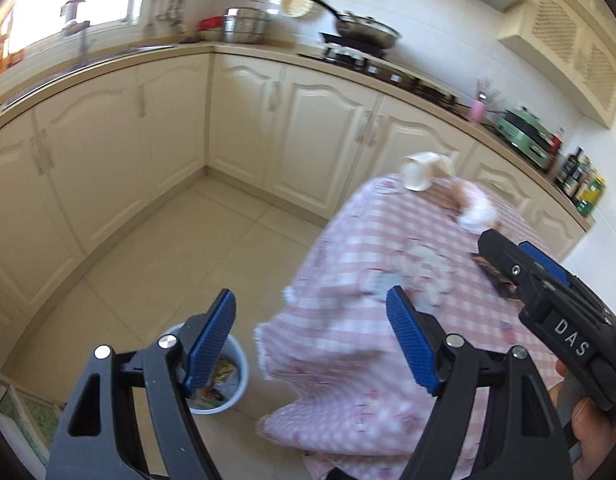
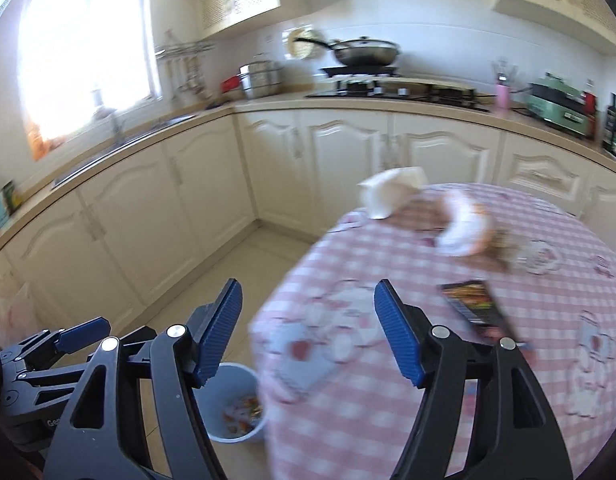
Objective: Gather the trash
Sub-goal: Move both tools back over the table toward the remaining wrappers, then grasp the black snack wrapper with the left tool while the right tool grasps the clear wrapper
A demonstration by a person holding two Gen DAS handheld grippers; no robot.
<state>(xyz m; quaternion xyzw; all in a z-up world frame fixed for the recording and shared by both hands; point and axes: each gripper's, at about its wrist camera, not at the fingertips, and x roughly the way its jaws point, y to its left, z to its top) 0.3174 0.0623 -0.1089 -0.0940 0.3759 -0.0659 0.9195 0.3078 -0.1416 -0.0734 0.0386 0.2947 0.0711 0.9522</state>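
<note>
"DAS" on right hand-held gripper [image 1: 524,258]

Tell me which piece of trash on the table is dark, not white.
The flat dark wrapper with colourful print, lying near the right tool. The crumpled paper and the tipped cup farther back are white.

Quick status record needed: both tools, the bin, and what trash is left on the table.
left tool: open, nothing between the pads
right tool: open, nothing between the pads
bin: on the floor beside the table, colourful scraps inside
table: pink checked cloth
trash left on table: dark wrapper, crumpled white tissue, white paper cup at the far edge
image quality: motion-blurred
</note>
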